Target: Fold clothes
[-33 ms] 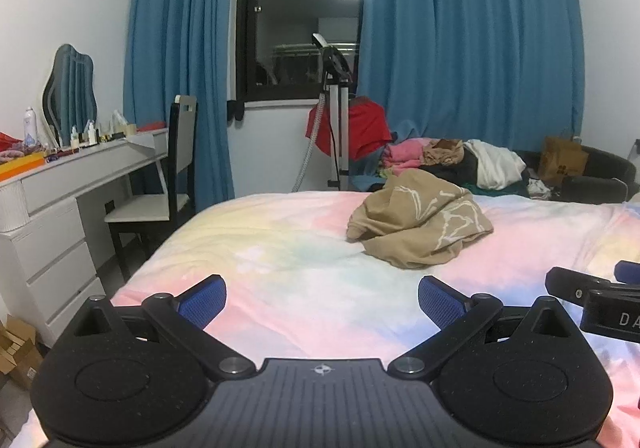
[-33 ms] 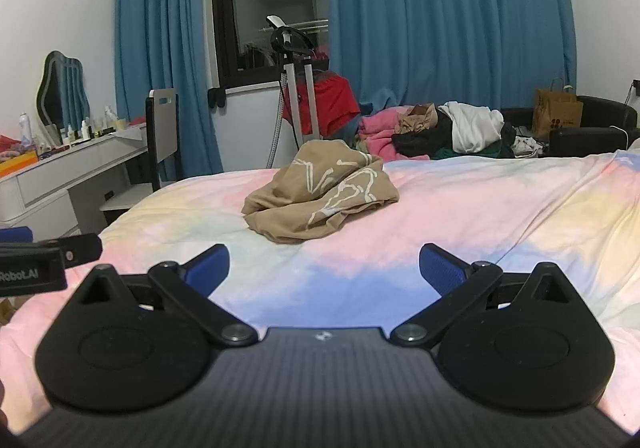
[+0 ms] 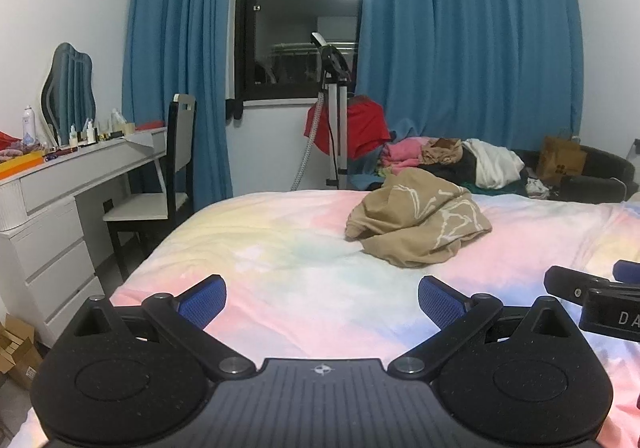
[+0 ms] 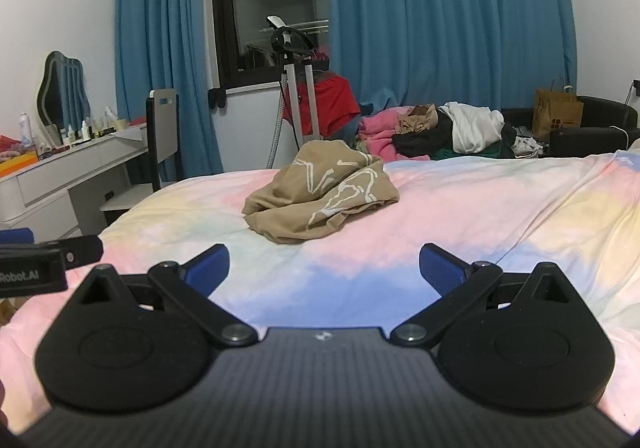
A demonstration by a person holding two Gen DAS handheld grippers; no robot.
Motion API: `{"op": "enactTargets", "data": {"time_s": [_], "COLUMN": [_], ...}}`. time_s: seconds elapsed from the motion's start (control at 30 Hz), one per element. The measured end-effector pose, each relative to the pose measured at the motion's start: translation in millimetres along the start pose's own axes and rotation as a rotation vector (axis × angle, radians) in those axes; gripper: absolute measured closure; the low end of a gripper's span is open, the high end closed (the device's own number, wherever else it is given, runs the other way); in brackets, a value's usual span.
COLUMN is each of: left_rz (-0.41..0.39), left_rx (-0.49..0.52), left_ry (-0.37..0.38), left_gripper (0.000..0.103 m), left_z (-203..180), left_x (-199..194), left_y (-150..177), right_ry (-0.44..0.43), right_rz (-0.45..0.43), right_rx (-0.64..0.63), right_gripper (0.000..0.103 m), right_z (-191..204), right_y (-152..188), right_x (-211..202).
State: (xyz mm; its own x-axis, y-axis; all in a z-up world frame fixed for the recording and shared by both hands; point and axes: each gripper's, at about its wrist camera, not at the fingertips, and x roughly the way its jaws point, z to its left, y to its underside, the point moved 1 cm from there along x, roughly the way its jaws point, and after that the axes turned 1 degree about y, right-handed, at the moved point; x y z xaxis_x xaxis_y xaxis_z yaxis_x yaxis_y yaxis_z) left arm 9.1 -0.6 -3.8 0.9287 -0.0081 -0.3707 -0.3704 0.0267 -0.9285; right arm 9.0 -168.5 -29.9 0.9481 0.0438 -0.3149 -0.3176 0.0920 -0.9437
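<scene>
- Tan cloth, a crumpled shirt (image 3: 418, 226) with white line print, lies in a heap on the bed (image 3: 280, 268) toward its far edge, right of centre in the left wrist view. Nothing differs from the frame just before, so no fold has begun and the whole task is still ahead.
- Left gripper (image 3: 322, 298) is spread wide and holds nothing, low over the near part of the bed, well apart from the shirt. Part of the right gripper's body shows at the right edge.
- Around it in this view: a white desk (image 3: 80, 183) with bottles and a mirror along the left wall, a chair (image 3: 160, 191) off the bed's left edge, a steamer stand (image 3: 334, 135) under the window, blue curtains (image 3: 472, 47), and a pile of clothes (image 3: 460, 159) beyond the far edge.
- From the right wrist view, the shirt (image 4: 324, 199) sits left of centre, near the far edge of the bed (image 4: 480, 215), untouched and bunched, with no hem or sleeve plainly laid out.
- Right gripper (image 4: 324, 274) is likewise wide and empty, hovering above the near part of the bed; the left gripper's body pokes in at the left edge.
- Bare sheet lies between both grippers and the shirt, so nothing blocks a reach. I judge the heap must be spread flat first; the pile behind the bed and a paper bag (image 4: 558, 115) stand well clear.
</scene>
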Motion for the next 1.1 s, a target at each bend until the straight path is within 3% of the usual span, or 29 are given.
{"op": "enactTargets", "data": {"time_s": [0.17,0.23,0.67,0.97,1.1], "left_rz": [-0.018,-0.013,-0.03,0.001,0.014], "left_rx": [0.022,-0.017,0.016,-0.011,-0.03], "left_ry": [0.0,0.024,-0.01,0.0,0.016], "left_gripper": [0.0,0.0,0.0,0.0,0.0], "left_z": [-7.3,4.2,-2.2,0.3,1.8], "left_x": [1.5,1.9,-12.9,-9.3,-8.4], "left_y": [7.6,12.0,15.8,22.3,24.8], "right_ry": [-0.003,-0.004,-0.006,-0.048,-0.04], "right_rz": [0.003,0.002,-0.058,0.007,-0.011], "right_rx": [-0.002,0.0,0.01,0.069,0.108], "right_gripper": [0.0,0.0,0.0,0.0,0.001], "right_z": [2.2,1.9,-2.4,-8.7,-16.5], "right_y": [-0.3,-0.7,-4.9,-3.5,-3.4], "right_x": [-0.2,-0.5,-30.5,-18.3,-20.3]}}
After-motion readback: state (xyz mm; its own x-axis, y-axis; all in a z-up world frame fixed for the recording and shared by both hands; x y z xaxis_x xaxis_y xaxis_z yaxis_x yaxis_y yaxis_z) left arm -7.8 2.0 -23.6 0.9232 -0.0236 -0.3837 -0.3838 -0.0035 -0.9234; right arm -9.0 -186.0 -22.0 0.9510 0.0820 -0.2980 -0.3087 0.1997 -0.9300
